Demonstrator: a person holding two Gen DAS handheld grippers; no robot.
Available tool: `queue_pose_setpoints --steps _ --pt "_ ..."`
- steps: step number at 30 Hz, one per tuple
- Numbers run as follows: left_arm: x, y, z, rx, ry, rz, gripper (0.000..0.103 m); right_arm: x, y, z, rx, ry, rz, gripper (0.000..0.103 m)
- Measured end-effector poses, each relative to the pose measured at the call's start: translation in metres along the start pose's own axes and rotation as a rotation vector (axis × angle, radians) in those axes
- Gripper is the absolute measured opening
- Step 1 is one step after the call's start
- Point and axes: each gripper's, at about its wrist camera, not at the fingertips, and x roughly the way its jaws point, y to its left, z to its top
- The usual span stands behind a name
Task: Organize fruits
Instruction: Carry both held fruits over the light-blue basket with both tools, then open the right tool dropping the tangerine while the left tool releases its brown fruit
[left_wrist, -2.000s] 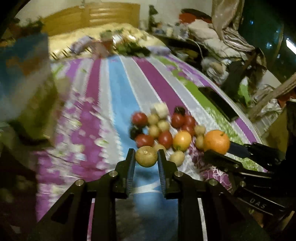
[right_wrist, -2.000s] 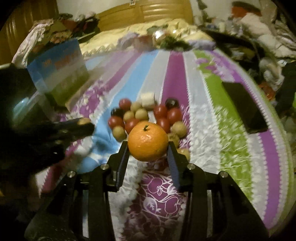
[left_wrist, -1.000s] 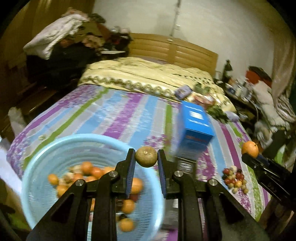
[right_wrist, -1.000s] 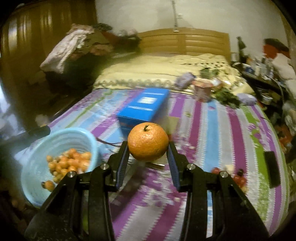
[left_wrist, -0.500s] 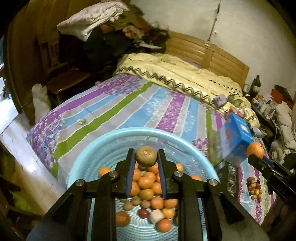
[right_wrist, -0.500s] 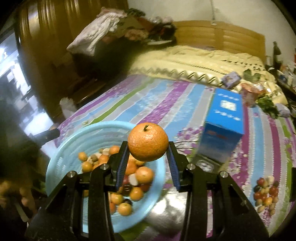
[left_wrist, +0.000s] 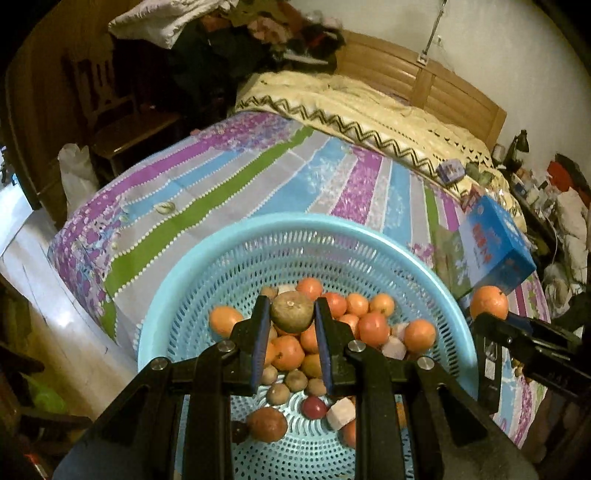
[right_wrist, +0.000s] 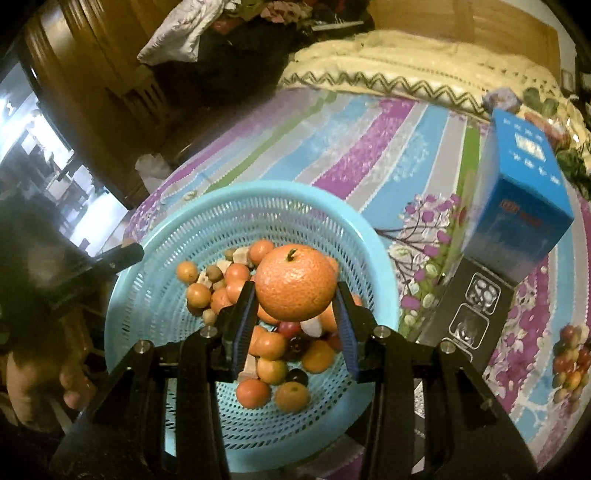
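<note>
My left gripper (left_wrist: 290, 320) is shut on a small brown-green fruit (left_wrist: 291, 311) and holds it above the light blue perforated basket (left_wrist: 221, 258). The basket holds several oranges and small fruits (left_wrist: 369, 325). My right gripper (right_wrist: 293, 295) is shut on a large orange (right_wrist: 294, 282) and holds it over the same basket (right_wrist: 332, 221). The right gripper and its orange also show at the right of the left wrist view (left_wrist: 488, 301). A loose pile of small fruits (right_wrist: 570, 354) lies on the striped bedspread at the far right.
A blue carton (right_wrist: 524, 192) stands on a black box (right_wrist: 469, 310) just right of the basket. The striped bedspread (left_wrist: 258, 177) stretches beyond, with a cream quilt (left_wrist: 369, 99) and wooden headboard behind. A chair (left_wrist: 122, 122) and clothes stand at the left.
Both grippers have moved in over the basket with their fruits still held. The basket now fills more of each view, and the loose fruit pile has slid to the right edge.
</note>
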Motion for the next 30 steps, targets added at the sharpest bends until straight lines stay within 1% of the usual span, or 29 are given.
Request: queue_pose_setpoints --steps 7,16,17,18,20,23,26,30 --pt "0.012 -0.003 -0.006 0.026 0.047 -0.013 0.024 0.006 0.0 -0.003 -0.009 0.029 0.001 0.042" --pt "0.021 -0.002 -0.011 0.024 0.077 -0.01 0.024 0.013 0.002 -0.005 -0.016 0.054 0.01 0.044" --pt "0.022 -0.002 -0.011 0.025 0.08 -0.008 0.025 0.013 0.001 -0.006 -0.017 0.056 0.013 0.044" --pt "0.023 -0.003 -0.011 0.026 0.086 -0.008 0.028 0.013 0.001 -0.006 -0.018 0.056 0.012 0.044" --pt "0.025 -0.003 -0.012 0.026 0.084 -0.005 0.051 0.013 0.001 -0.007 -0.019 0.059 0.019 0.045" --pt "0.025 -0.003 -0.012 0.026 0.085 -0.005 0.058 0.012 0.001 -0.007 -0.019 0.048 0.022 0.06" --pt "0.025 -0.003 -0.013 0.023 0.084 0.001 0.064 0.01 0.002 -0.006 -0.022 0.038 0.028 0.061" --pt "0.026 -0.004 -0.013 0.024 0.083 0.003 0.065 0.007 0.001 -0.005 -0.022 0.034 0.042 0.061"
